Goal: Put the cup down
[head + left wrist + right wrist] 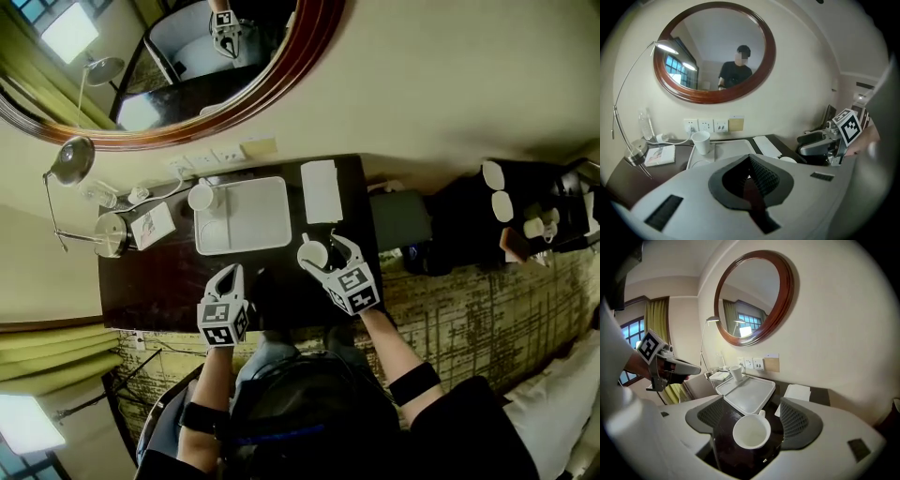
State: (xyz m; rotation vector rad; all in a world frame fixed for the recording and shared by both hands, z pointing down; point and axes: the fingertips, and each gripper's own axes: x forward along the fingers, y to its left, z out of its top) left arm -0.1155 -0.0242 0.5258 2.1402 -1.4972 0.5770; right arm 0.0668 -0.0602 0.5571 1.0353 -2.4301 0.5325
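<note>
1 empty cup (751,431), tray (750,397) holding tall cup (736,372)

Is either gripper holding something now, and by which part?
Nothing is held. The right gripper has its jaws apart on either side of the white cup, not touching it; the left gripper has its jaws shut on nothing.

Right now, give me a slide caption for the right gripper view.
Right gripper, jaws open, framing the white cup standing on the dark table beside the tray.
</note>
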